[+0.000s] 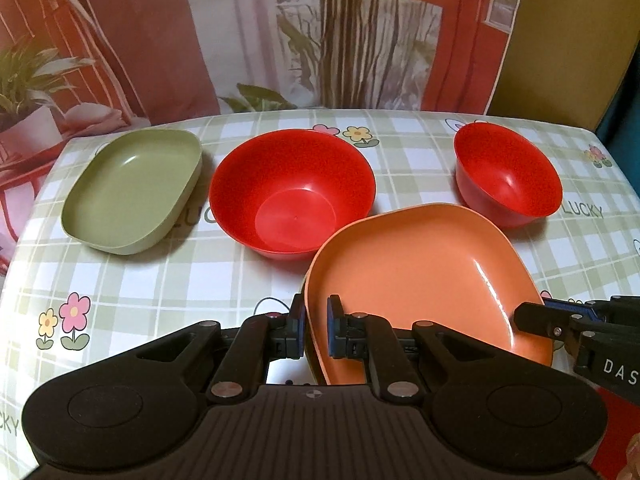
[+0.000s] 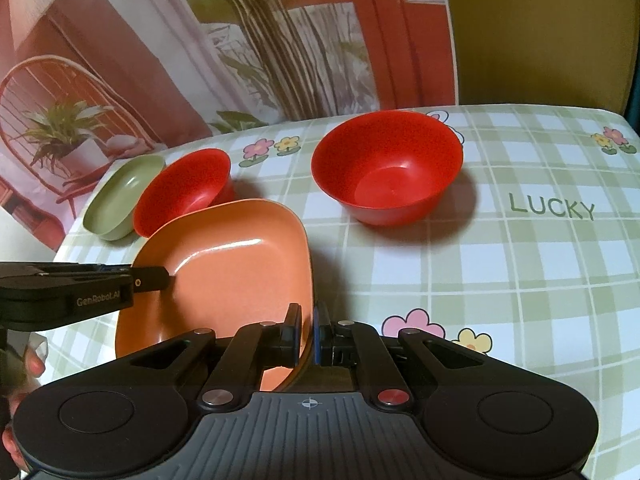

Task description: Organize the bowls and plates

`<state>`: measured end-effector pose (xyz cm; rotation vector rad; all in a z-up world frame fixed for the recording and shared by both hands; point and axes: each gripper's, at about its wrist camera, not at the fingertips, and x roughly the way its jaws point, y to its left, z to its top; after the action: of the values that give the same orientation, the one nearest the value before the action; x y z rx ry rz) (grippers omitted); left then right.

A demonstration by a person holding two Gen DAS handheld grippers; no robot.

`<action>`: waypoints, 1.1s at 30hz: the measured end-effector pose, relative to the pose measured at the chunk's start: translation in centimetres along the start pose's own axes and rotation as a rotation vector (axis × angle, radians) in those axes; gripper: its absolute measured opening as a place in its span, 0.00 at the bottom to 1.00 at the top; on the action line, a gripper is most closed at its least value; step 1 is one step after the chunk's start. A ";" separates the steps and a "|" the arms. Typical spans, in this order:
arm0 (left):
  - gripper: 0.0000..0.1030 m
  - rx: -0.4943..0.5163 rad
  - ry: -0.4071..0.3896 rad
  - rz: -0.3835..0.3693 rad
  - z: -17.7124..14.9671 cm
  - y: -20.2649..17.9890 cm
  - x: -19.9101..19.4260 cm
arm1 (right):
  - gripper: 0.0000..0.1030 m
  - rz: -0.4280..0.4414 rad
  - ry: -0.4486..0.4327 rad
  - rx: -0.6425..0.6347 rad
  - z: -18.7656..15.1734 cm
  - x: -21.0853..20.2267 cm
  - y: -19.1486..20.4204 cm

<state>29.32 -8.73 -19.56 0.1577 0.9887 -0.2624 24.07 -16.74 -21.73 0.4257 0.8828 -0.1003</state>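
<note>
Both grippers hold one orange square plate (image 1: 420,272) by opposite rims. My left gripper (image 1: 316,314) is shut on its near-left rim, and my right gripper (image 1: 536,316) comes in from the right onto the other rim. In the right wrist view my right gripper (image 2: 308,322) is shut on the orange plate (image 2: 228,256), with the left gripper (image 2: 160,276) clamped across from it. The plate hangs low over the tablecloth. Behind it stand a large red bowl (image 1: 292,192), a small red bowl (image 1: 508,176) and a green plate (image 1: 132,192).
The table (image 2: 500,280) wears a green-checked cloth with flowers and the word LUCKY. A printed curtain (image 1: 320,40) hangs right behind its far edge. The person's fingers (image 2: 34,364) show at the lower left of the right wrist view.
</note>
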 end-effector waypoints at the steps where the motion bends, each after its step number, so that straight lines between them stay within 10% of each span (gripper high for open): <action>1: 0.11 -0.001 -0.001 -0.005 0.0 0.1 0.0 | 0.07 0.000 0.000 -0.002 0.0 0.0 0.0; 33: 0.19 -0.100 -0.022 -0.070 -3.8 1.7 -2.4 | 0.20 -0.105 0.097 -0.176 -1.3 1.1 3.1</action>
<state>25.52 -5.75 -19.55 0.0294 0.9848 -0.2774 24.64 -13.34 -22.34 0.2209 1.0011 -0.0978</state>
